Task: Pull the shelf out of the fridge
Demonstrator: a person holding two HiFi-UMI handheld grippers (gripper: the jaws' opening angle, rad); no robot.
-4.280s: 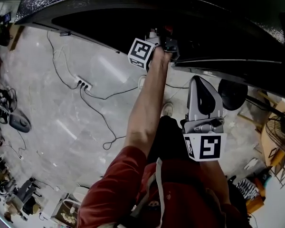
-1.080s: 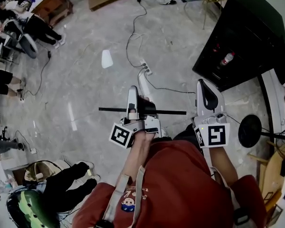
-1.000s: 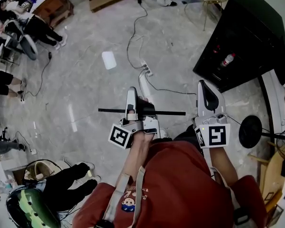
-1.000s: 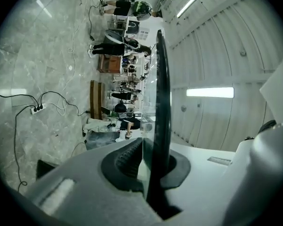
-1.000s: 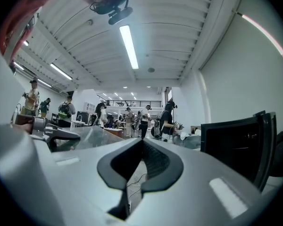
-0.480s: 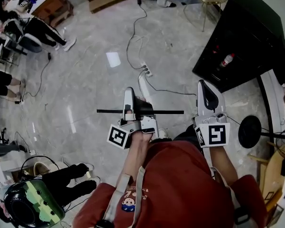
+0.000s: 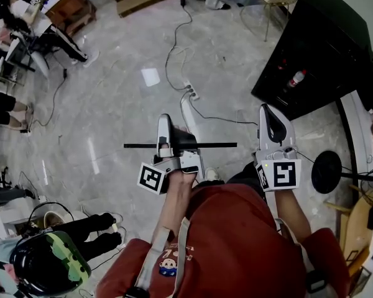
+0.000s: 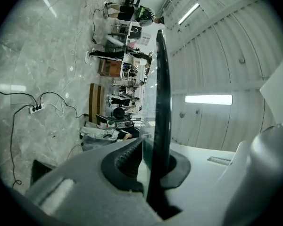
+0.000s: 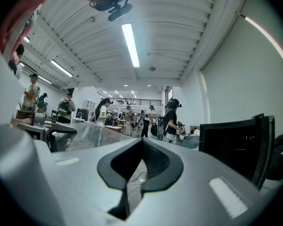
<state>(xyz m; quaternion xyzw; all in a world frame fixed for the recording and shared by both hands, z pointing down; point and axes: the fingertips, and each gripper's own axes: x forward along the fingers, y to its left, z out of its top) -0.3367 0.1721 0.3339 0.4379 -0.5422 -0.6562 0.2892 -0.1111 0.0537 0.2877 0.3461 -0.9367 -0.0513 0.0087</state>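
Observation:
The shelf point(image 7: 205, 145) is out of the fridge and shows edge-on as a thin black bar held level above the floor. My left gripper point(image 7: 172, 132) is shut on its middle. In the left gripper view the dark shelf rim point(image 8: 161, 102) runs upright between the toothed pads, with clear glass beside it. The black fridge point(image 7: 323, 48) stands at the upper right with a bottle point(image 7: 290, 79) inside. My right gripper point(image 7: 268, 113) hangs right of the shelf, apart from it, shut with nothing between the pads point(image 9: 155, 161).
A power strip point(image 7: 189, 92) and cables lie on the marble floor ahead. People sit at desks at the far left. A person in a green helmet point(image 7: 43, 266) crouches at the lower left. A round stand base point(image 7: 326, 171) is at the right.
Since the earliest frame the shelf has come away from the fridge. Over the last second my left gripper and shelf drifted slightly left; the helmeted person moved in at lower left.

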